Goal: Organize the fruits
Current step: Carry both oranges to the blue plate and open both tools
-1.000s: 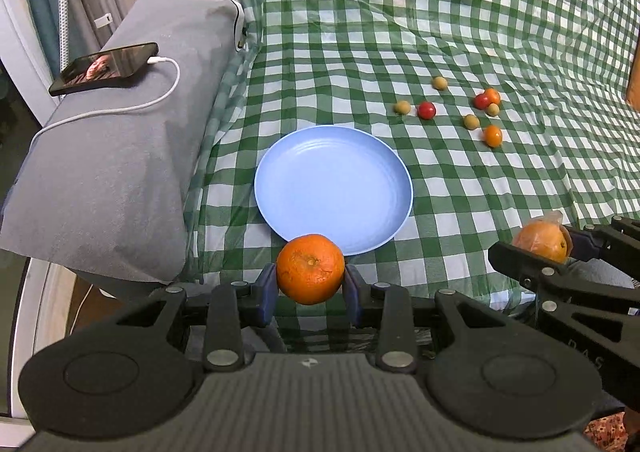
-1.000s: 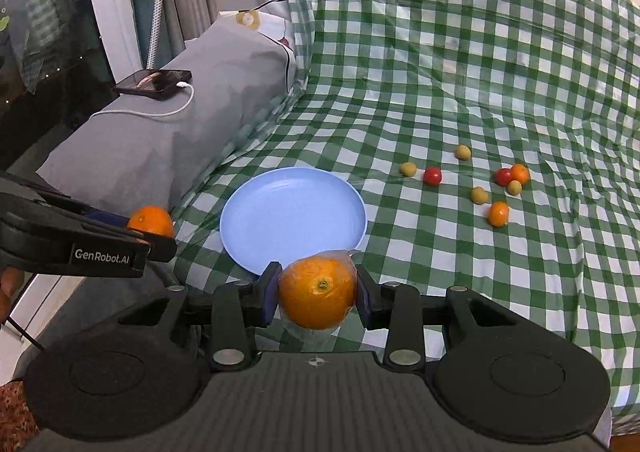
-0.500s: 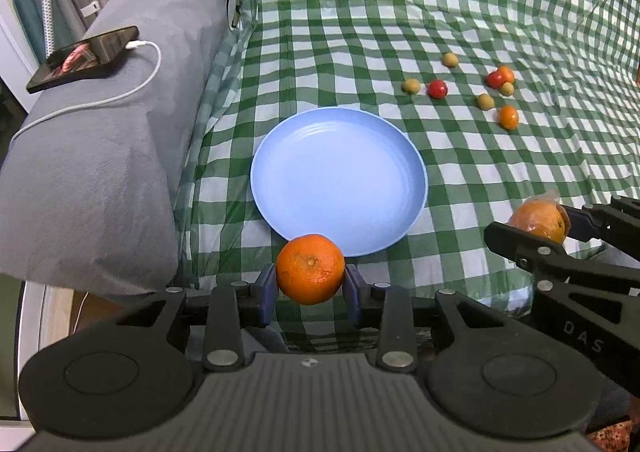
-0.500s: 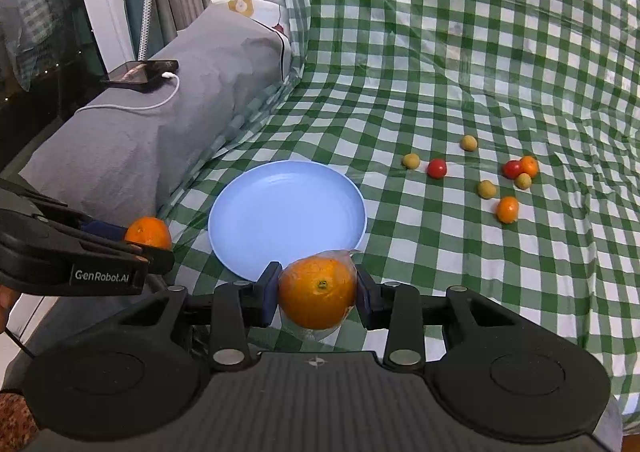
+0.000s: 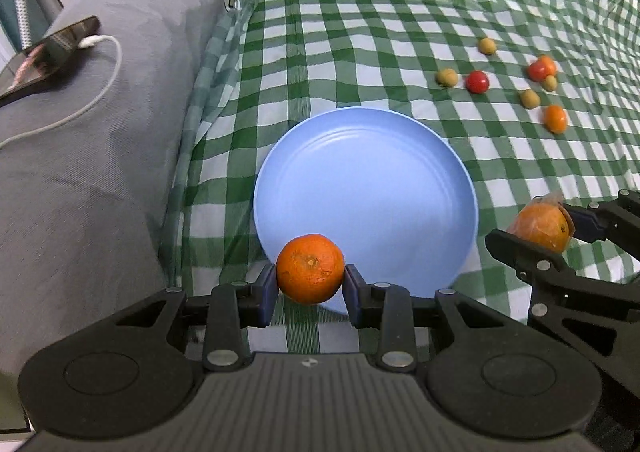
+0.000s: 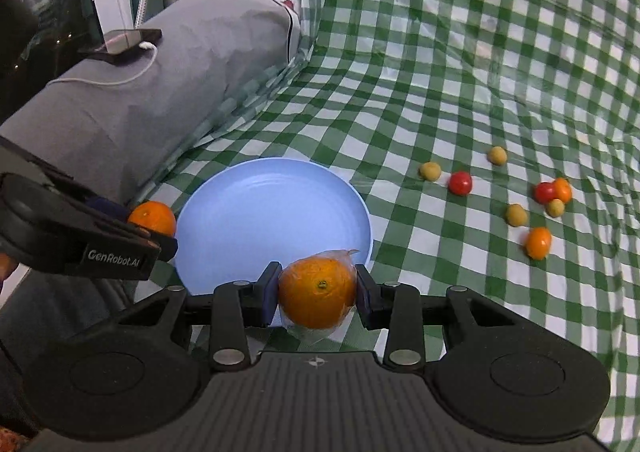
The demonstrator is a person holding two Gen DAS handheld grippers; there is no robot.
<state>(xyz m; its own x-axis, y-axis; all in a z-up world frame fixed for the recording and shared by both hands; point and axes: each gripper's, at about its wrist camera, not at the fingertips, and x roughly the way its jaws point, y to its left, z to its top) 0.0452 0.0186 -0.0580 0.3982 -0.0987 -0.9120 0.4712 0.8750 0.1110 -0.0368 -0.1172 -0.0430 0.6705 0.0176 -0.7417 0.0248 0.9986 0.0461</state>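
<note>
Fruit fills both claws: left claw (image 5: 310, 287) grips a bare round orange mandarin (image 5: 310, 269), right claw (image 6: 317, 297) a plastic-wrapped orange (image 6: 317, 298). The empty round blue plate (image 5: 372, 180) lies at twelve o'clock from each, left nearer its rim.

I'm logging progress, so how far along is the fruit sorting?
Nothing is placed yet: the round blue plate holds nothing. In hand: left gripper clamps a bare orange, right gripper a plastic-wrapped orange. The small tomatoes remain scattered on the checked cloth.
</note>
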